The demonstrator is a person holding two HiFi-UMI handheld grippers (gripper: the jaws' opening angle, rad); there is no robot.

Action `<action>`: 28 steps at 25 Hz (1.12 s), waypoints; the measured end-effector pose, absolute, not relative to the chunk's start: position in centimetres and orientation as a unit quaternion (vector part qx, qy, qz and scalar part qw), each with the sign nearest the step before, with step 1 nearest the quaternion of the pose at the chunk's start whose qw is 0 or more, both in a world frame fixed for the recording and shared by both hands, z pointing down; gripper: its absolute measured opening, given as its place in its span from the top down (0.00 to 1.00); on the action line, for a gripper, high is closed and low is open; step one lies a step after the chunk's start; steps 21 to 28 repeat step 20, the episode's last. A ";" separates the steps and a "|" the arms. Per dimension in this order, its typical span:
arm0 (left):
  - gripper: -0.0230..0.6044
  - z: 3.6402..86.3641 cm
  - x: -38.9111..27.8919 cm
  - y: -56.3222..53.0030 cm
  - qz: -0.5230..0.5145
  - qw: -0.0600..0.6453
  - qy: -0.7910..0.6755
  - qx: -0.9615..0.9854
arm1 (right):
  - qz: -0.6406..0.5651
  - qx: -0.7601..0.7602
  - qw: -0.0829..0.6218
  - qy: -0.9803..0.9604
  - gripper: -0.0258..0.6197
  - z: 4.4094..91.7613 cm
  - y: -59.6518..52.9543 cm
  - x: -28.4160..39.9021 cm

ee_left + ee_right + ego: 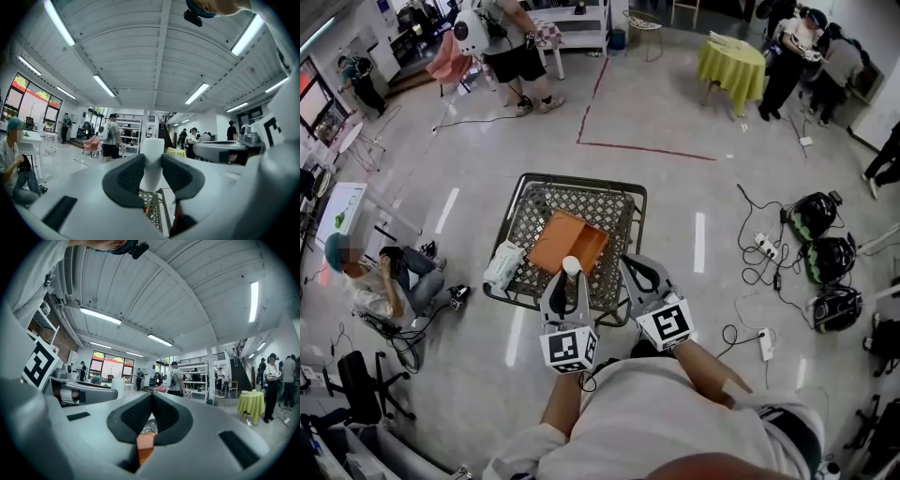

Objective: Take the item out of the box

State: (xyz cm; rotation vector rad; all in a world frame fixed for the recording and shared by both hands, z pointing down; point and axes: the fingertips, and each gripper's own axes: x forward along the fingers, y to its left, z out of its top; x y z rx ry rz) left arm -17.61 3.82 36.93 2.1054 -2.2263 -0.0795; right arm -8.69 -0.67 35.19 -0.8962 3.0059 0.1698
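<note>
A white cylindrical item [571, 266] stands upright between the jaws of my left gripper [569, 280], which is shut on it above the near edge of the wire mesh basket [623, 200]. In the left gripper view the white item [152, 152] fills the gap between the dark pads of the left gripper [152, 171]. An open orange box [567, 242] lies inside the basket, just beyond the item. My right gripper [637, 270] hovers to the right over the basket's near right corner. Its jaws [151, 401] are pressed together with nothing in them.
A white bag [503, 263] lies at the basket's left side. A person [373, 281] sits on the floor at the left, near an office chair [356, 386]. Cables and power strips [759, 248] and dark helmets [816, 216] lie on the right. A yellow-covered table [729, 64] stands far back.
</note>
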 end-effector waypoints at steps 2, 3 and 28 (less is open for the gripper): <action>0.77 37.0 -17.7 3.9 -0.026 0.037 -0.725 0.688 | 0.054 -0.285 -0.004 0.957 0.96 35.3 -0.5 -8.8; 0.77 37.0 -17.8 3.8 -0.027 0.035 -0.724 0.688 | 0.054 -0.284 -0.006 0.957 0.96 35.2 -0.4 -9.0; 0.77 37.6 -17.7 4.5 -0.033 0.043 -0.723 0.688 | 0.053 -0.279 -0.019 0.959 0.96 36.1 0.4 -9.6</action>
